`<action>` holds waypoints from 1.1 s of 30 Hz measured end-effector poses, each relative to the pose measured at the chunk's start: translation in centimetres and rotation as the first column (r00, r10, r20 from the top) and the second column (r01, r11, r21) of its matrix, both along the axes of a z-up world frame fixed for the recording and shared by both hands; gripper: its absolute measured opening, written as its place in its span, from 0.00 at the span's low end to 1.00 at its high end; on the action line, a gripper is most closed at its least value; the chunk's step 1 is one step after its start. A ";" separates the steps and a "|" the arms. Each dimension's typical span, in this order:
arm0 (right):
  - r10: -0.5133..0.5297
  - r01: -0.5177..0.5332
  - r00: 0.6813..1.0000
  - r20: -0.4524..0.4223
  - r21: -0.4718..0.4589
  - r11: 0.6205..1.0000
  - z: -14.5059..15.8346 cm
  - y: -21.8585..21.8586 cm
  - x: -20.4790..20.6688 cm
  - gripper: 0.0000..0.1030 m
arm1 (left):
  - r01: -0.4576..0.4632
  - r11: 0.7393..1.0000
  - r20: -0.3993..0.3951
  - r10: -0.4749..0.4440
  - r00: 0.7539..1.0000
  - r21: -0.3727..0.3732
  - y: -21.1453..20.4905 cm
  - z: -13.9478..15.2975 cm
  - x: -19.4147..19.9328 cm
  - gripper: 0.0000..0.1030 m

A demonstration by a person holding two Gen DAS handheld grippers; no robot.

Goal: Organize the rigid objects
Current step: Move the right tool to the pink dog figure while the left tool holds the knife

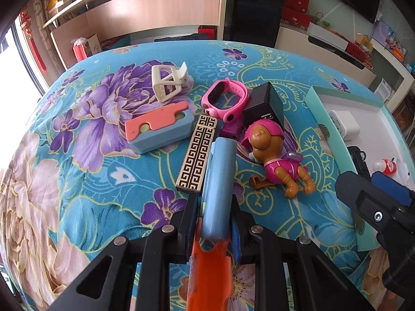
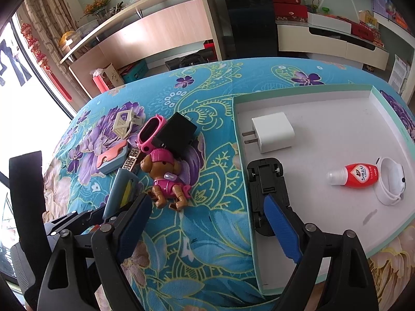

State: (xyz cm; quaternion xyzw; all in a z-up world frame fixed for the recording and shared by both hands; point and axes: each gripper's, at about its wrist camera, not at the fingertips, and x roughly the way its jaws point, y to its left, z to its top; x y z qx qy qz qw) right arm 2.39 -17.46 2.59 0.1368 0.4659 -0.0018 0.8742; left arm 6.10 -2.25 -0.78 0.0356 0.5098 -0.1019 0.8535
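The left gripper [image 1: 213,207] pinches a blue case [image 1: 219,186] near the pile's near edge, beside a patterned bar [image 1: 198,153]; the right gripper [image 2: 205,223] stands spread over the tray [image 2: 298,96]'s left rim; the red bottle [image 2: 359,175] there bears unreadable script.

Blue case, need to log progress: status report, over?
Left gripper shut on blue case. Right gripper open, empty, straddling tray edge. Toy dog beside the case.
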 end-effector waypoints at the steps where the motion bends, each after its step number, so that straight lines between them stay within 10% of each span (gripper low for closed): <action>1: -0.001 0.001 1.000 0.001 -0.001 1.000 0.0 0.0 0.0 0.86 | -0.003 1.000 0.010 0.003 1.000 0.002 0.1 0.3 -0.1 0.23; 33: 0.160 -0.175 0.982 -0.102 -0.163 0.971 -2.6 6.3 3.7 0.86 | -0.225 0.973 0.013 0.226 0.974 -0.040 6.5 1.3 0.3 0.23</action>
